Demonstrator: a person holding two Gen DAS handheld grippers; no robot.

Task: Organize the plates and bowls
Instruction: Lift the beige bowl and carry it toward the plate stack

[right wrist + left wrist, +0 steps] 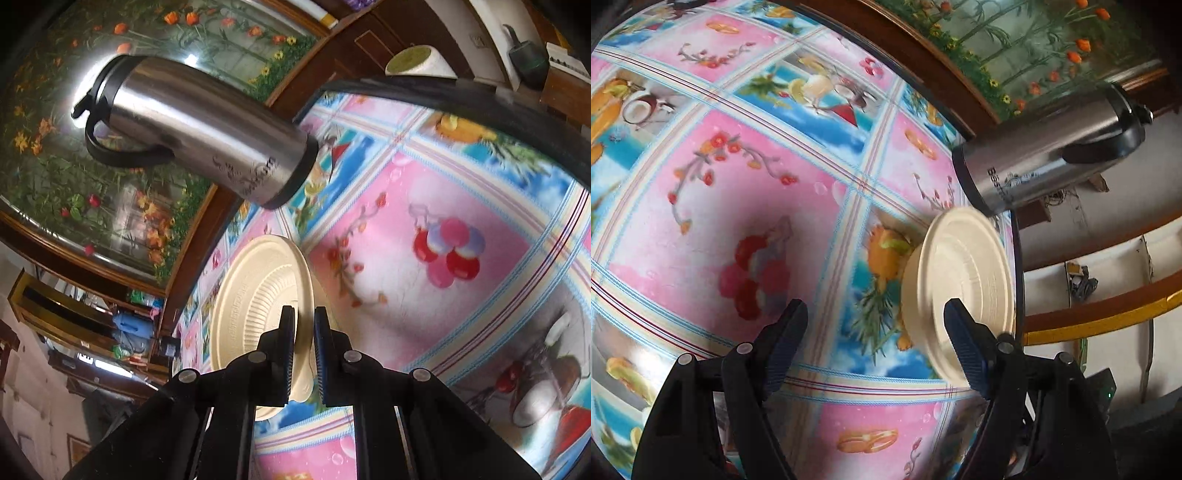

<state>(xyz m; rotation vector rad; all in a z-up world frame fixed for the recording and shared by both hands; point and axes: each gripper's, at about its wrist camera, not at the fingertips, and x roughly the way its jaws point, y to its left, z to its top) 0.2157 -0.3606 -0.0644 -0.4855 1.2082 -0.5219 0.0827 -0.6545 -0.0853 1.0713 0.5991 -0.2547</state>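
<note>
right gripper (304,354) nearest, clenched on the near rim of a cream plate (258,295). left gripper (875,343) released, jaws wide, nothing between them, over the flowered tablecloth (738,206). plate sits on a cream bowl (916,295) at the table's right edge. beyond, a steel flask (1045,147). plate looks light, thin, stiff but bendy, likely pulp; take it by the rim, gently.

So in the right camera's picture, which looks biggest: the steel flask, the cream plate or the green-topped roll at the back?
As they look in that view:
1. Flask, largest.
2. Plate, somewhat smaller, though partly hidden behind the claw.
3. Roll, smallest by far, but it stands farther away, so its true size is unsure.
</note>
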